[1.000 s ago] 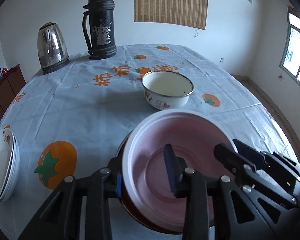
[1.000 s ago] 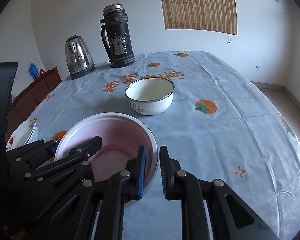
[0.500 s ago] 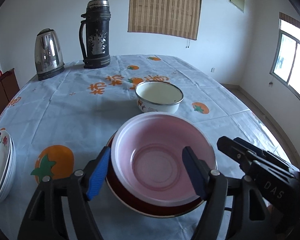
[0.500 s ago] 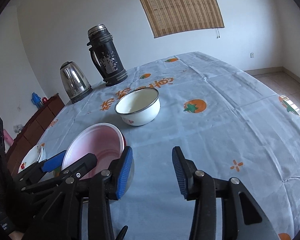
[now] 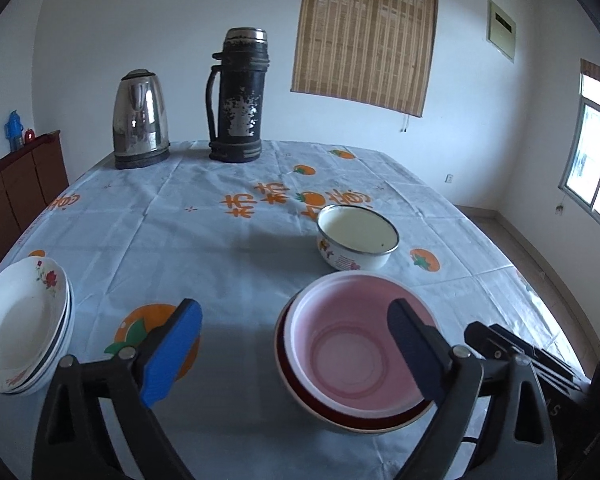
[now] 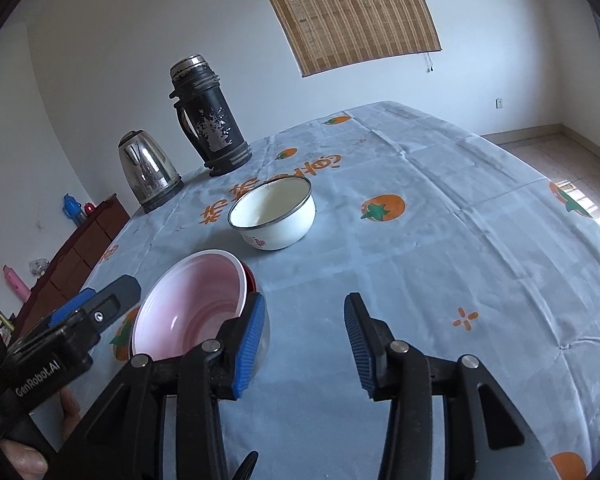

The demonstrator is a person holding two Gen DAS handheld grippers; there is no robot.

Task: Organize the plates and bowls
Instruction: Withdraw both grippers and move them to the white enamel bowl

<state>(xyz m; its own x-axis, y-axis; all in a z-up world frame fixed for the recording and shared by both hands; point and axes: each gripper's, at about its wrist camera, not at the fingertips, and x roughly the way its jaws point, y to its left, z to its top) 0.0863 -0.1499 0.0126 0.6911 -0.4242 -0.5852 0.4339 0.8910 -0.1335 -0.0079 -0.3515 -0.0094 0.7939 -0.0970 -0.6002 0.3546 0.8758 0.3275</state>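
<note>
A pink bowl (image 5: 348,356) (image 6: 196,304) sits nested in a dark red bowl (image 5: 312,400) on the table near me. My left gripper (image 5: 292,356) hangs just above and in front of it. Its jaws are opening wide; the blue fingers (image 5: 172,356) touch nothing, and the right one stands before the bowl's right side. My right gripper (image 6: 304,344) is open over bare cloth, its left finger beside the bowl's right rim. A white enamel bowl (image 5: 358,238) (image 6: 276,216) stands further back. Stacked white flowered plates (image 5: 16,320) lie at the left edge.
A steel kettle (image 5: 140,120) and a tall black thermos (image 5: 238,96) stand at the table's far end. The table wears a pale blue cloth (image 5: 220,264) with orange prints. A brown cabinet (image 5: 16,196) is off to the left. A person's hand (image 6: 20,460) holds the left gripper.
The left gripper, a second ago shut on the pink bowl's rim, has let go, opened wide and drawn back and up. The right jaws have parted and rolled, now beside the bowl.
</note>
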